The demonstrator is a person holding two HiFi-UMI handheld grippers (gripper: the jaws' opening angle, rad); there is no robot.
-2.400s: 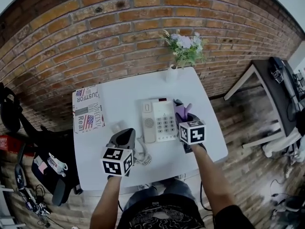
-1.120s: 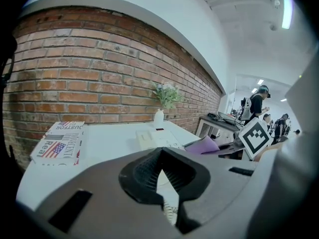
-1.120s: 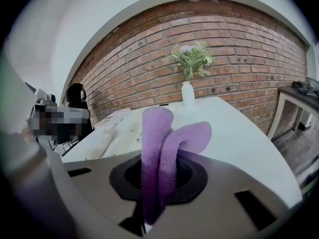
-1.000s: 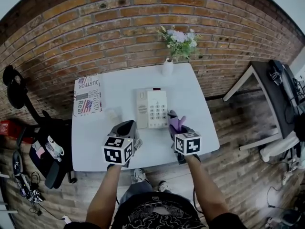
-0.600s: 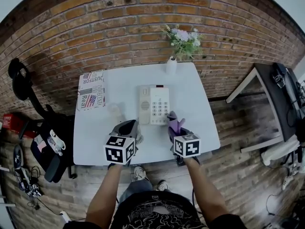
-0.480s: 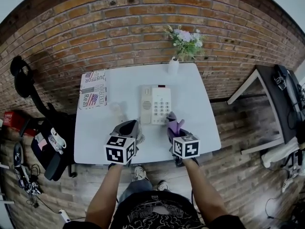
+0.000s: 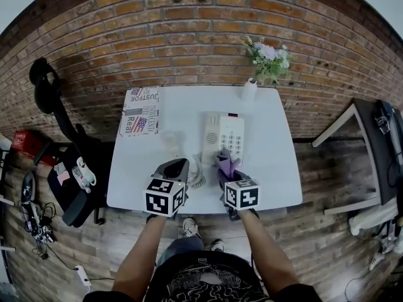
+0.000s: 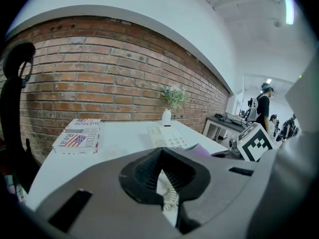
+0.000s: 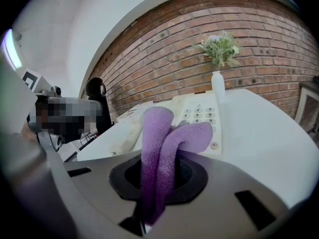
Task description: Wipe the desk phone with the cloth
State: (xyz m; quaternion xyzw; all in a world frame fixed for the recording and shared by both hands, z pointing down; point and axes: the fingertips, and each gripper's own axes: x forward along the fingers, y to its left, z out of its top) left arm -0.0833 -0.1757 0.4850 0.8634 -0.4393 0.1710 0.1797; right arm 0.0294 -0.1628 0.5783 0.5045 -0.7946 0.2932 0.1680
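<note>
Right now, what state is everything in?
right gripper: shut on the cloth
cloth: bunched, ends sticking out past the jaws
left gripper: shut, nothing held
desk phone: flat on the table
handset: on its cradle
vase: upright, flowers in it
box: closed, lying flat

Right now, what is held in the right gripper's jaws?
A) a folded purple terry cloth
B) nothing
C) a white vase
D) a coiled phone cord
A: the right gripper view shows the folded purple terry cloth pinched between the jaws, with the white desk phone beyond.
</note>
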